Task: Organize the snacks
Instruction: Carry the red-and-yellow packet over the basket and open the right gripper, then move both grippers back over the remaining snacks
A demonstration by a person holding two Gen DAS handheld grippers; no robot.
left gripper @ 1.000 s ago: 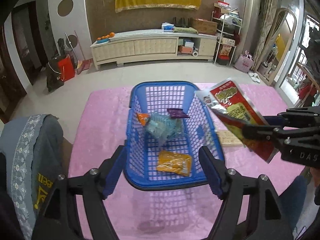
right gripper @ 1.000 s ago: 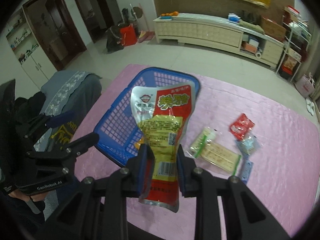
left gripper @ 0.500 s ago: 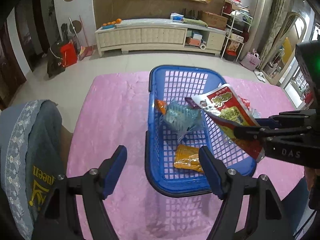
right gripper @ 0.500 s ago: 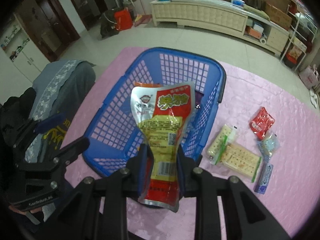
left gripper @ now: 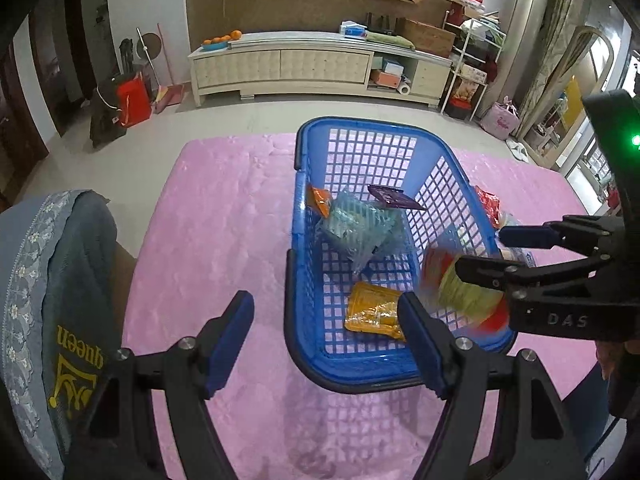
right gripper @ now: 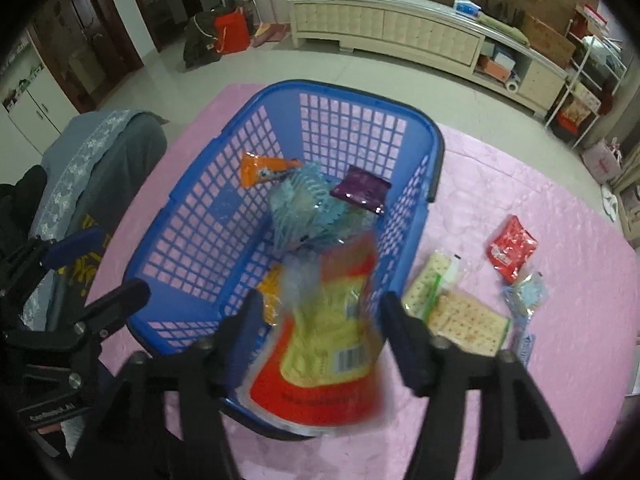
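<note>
The red and yellow snack pouch (right gripper: 328, 340), blurred in both views, sits between the fingers of the right gripper (right gripper: 324, 328), whose jaws are opening; the pads stand clear of its sides and it overlaps the near right rim of the blue basket (right gripper: 224, 184). Inside the basket four packets can be counted: an orange packet (right gripper: 260, 170) at the far left, a dark purple packet (right gripper: 360, 192) by the far right wall, a pale blue crinkled bag (right gripper: 304, 212) between them in the middle, and a yellow-orange packet (left gripper: 372, 312) on the floor of the basket at the near end. The left wrist view shows that last packet whole, while the right wrist view shows only a sliver of it behind the pouch. Only the right wrist view shows clearly what lies on the pink tabletop (right gripper: 540, 380) to the right of the basket: two cracker packs (right gripper: 468, 320), a red packet (right gripper: 512, 248), and a small clear bluish bag (right gripper: 524, 296) with a thin blue item below it that is too small to make out. The left gripper (left gripper: 324, 340) hangs with its jaws wide and nothing between them, astride the basket's near left corner.
</note>
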